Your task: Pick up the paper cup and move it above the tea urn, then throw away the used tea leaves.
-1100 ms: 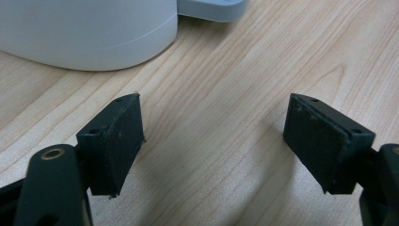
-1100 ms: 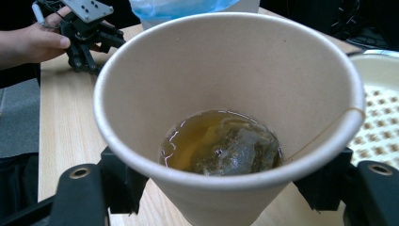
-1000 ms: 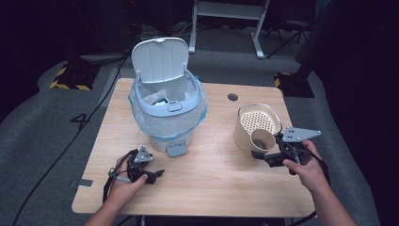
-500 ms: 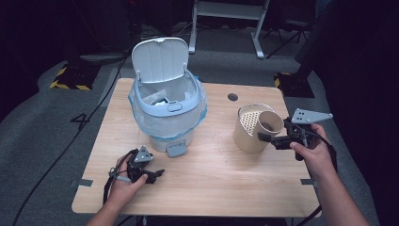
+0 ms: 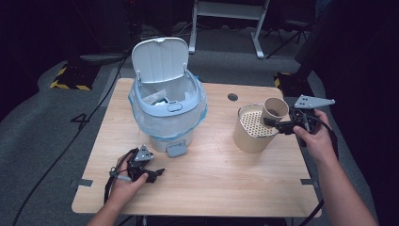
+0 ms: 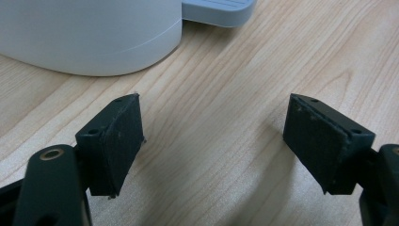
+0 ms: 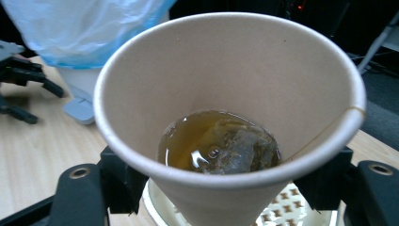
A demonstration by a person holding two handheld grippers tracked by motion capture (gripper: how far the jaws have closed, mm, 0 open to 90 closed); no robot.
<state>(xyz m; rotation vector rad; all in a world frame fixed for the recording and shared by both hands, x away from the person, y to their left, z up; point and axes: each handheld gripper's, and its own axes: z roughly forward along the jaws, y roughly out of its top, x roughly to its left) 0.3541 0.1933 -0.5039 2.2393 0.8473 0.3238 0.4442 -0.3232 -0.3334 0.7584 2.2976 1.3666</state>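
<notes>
paper cup [image 5: 275,109] is clamped between the jaws of the right gripper [image 5: 282,126], held up just over the perforated top of the tan strainer bucket [image 5: 251,129] at the right side of the table [image 5: 211,188]. in the right gripper view the cup [image 7: 226,117] has brown tea and a soggy tea bag [image 7: 230,150] in the bottom, its string running over the rim. left gripper [image 5: 153,173] sits low by the near left edge, jaws spread wide with nothing between them, close to the base of the open-lidded bin [image 5: 164,108].
</notes>
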